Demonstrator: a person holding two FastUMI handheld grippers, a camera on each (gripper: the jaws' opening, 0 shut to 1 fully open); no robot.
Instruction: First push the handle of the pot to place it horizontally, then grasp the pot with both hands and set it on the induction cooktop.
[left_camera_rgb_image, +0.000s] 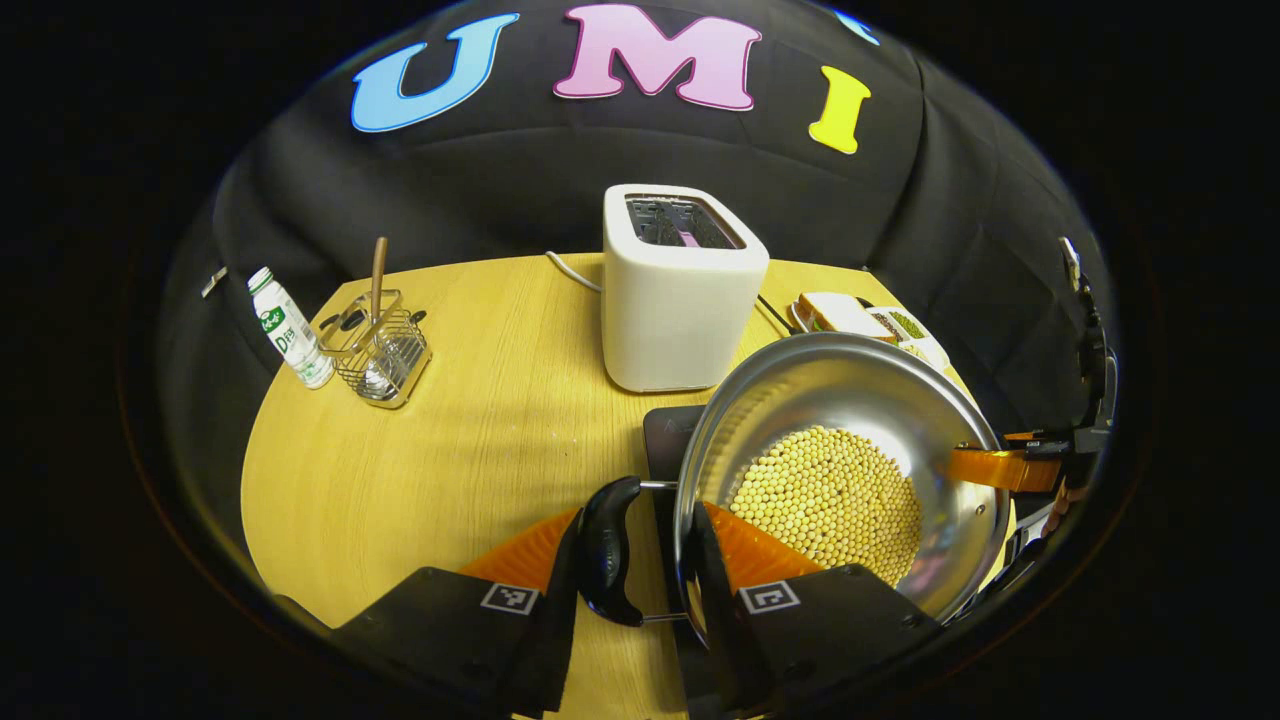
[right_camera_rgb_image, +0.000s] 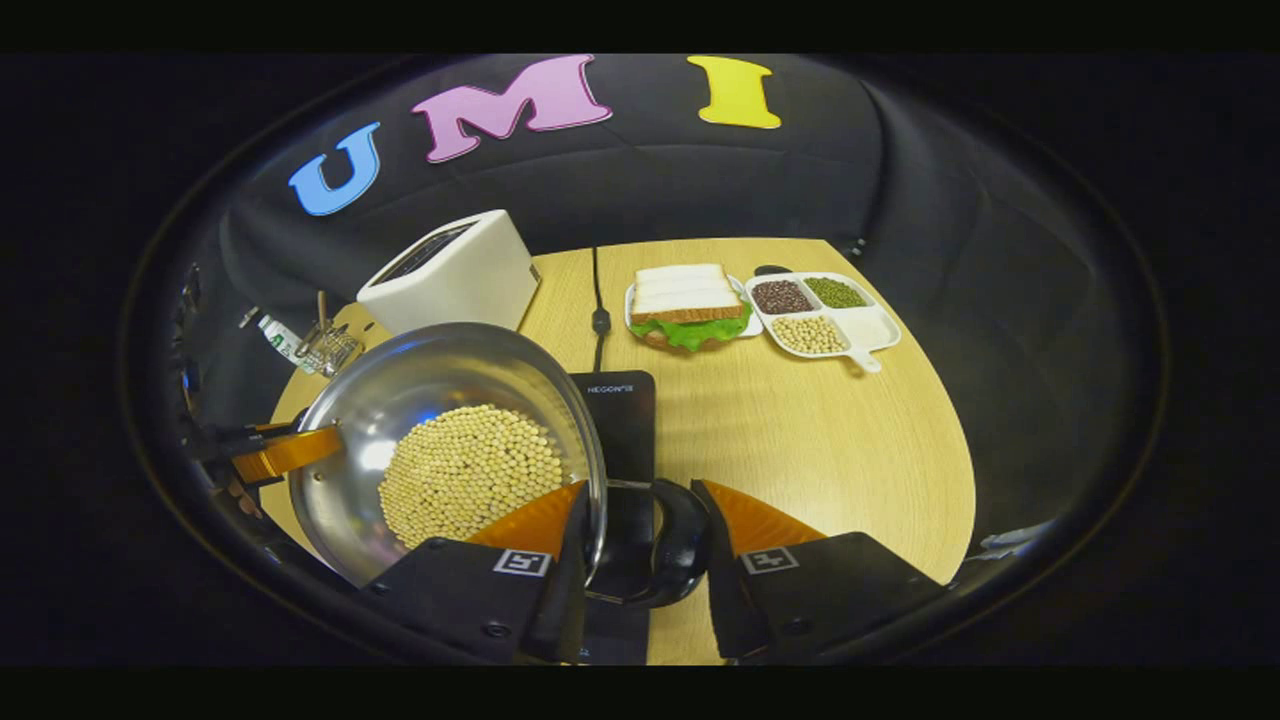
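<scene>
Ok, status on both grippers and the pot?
Left gripper, right gripper each straddle a pot side handle. Pot over cooktop. Toaster close behind.

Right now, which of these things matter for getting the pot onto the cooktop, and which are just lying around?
Part of the job: pot of beans, its handles, induction cooktop, left claw, right claw.

Lying about: toaster, bottle, wire basket, sandwich, divided tray.

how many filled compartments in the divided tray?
3. In the divided tray: dark beans back left, green beans back right, pale beans front left. The front-right section looks empty.
</scene>
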